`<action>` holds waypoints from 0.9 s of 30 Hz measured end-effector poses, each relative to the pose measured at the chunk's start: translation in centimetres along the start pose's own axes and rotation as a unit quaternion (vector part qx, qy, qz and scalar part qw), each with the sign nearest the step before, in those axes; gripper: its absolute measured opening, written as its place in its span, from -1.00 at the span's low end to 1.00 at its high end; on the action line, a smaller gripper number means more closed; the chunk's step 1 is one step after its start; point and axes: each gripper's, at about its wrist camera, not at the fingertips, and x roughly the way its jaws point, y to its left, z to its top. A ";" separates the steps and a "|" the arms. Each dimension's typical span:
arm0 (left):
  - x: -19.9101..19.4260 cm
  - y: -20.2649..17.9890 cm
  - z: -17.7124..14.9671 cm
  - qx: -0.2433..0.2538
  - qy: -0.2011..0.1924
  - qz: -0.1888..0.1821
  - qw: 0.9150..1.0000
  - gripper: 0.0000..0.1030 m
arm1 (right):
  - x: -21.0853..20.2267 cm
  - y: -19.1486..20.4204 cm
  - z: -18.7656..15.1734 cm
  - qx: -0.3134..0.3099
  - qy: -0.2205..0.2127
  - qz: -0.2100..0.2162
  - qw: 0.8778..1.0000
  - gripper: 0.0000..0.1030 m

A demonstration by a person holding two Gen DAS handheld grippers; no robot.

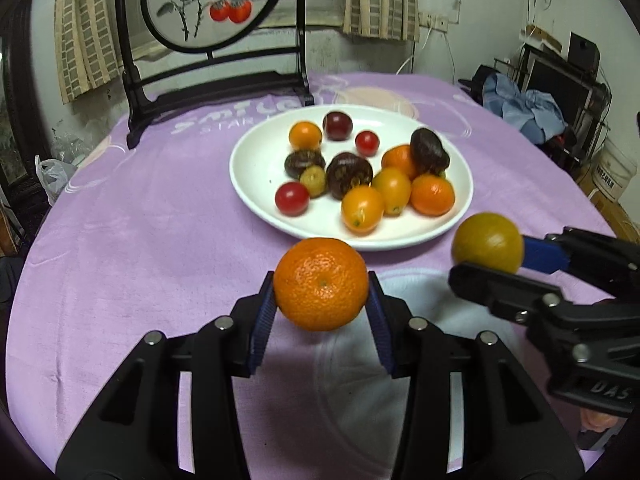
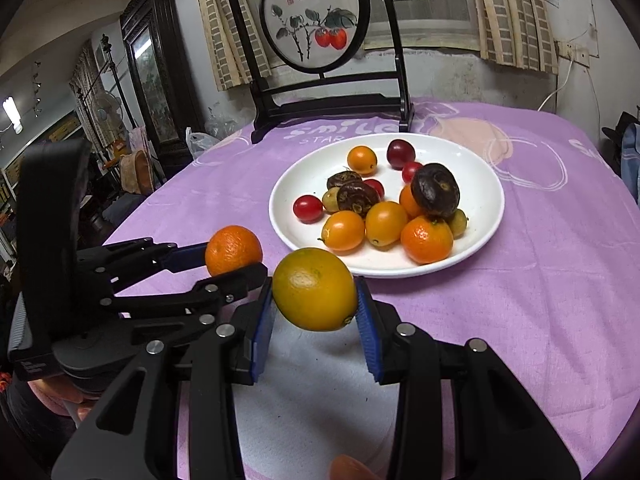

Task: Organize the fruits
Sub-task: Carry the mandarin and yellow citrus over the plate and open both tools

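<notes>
Now left gripper [image 1: 322, 300] clamps a mandarin [image 1: 321, 284], lifted off the cloth. Right gripper [image 2: 316, 308] pinches a yellow-green citrus [image 2: 315, 289] (both near white plate [image 1: 256, 168] w/ mixed fruit).

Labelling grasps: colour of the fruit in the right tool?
Yellow-green fruit, clearest in the right wrist view.
</notes>
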 end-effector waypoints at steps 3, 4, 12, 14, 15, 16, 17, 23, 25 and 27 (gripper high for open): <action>-0.4 0.0 0.1 -0.001 -0.004 0.001 1.000 -0.14 | 0.0 0.1 0.0 -0.003 -0.003 0.001 1.000 -0.24; -0.5 0.0 0.2 -0.002 -0.005 0.000 1.000 -0.14 | 0.0 0.2 0.0 -0.004 -0.005 0.000 1.000 -0.24; -1.9 0.7 1.2 0.008 -0.033 0.004 0.999 -0.14 | 0.5 -0.1 1.8 0.014 -0.028 -0.019 0.999 -0.24; -1.6 1.1 2.1 0.010 -0.034 0.005 0.999 -0.14 | 1.1 -0.5 3.0 0.029 -0.034 -0.022 0.999 -0.24; -1.5 1.2 2.5 0.011 -0.035 0.006 0.999 -0.14 | 1.6 -0.8 3.9 0.034 -0.038 -0.027 0.998 -0.24; -1.2 1.4 3.3 0.010 -0.040 0.008 0.999 -0.14 | 1.9 -1.0 4.6 0.036 -0.041 -0.033 0.998 -0.24; -0.8 1.5 4.1 0.008 -0.043 0.011 0.999 -0.14 | 2.4 -1.2 5.5 0.039 -0.046 -0.040 0.997 -0.24; 3.9 3.1 8.8 -0.017 -0.037 0.025 0.999 -0.14 | 6.2 -3.2 9.4 0.036 -0.053 -0.080 0.995 -0.24; 5.6 3.6 9.8 -0.022 -0.030 0.027 0.999 -0.15 | 7.4 -4.1 10.1 0.044 -0.045 -0.076 0.995 -0.24; 6.8 3.8 10.5 -0.026 -0.023 0.028 0.999 -0.14 | 8.3 -4.6 10.4 0.045 -0.038 -0.083 0.995 -0.24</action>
